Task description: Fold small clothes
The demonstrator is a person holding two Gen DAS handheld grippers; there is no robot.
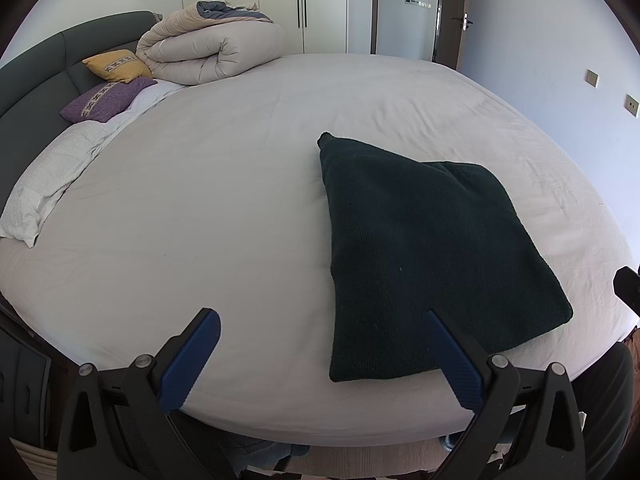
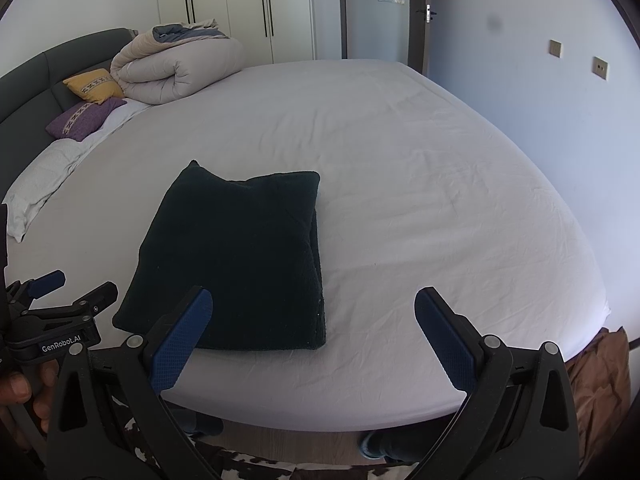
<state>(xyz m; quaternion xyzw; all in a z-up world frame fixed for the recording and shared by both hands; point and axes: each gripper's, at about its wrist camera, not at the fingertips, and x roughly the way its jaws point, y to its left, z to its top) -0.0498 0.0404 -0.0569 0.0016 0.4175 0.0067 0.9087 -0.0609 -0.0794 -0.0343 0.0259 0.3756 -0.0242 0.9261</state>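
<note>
Dark folded garment (image 1: 432, 256) on bed sheet (image 1: 200, 200); rolled duvet (image 1: 212, 50), cushions far behind.

Dark green knit garment (image 2: 236, 260), folded into a flat rectangle, near the bed's (image 2: 440, 200) front edge

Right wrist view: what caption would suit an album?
Open right gripper above a folded dark garment on a white bed.
</note>
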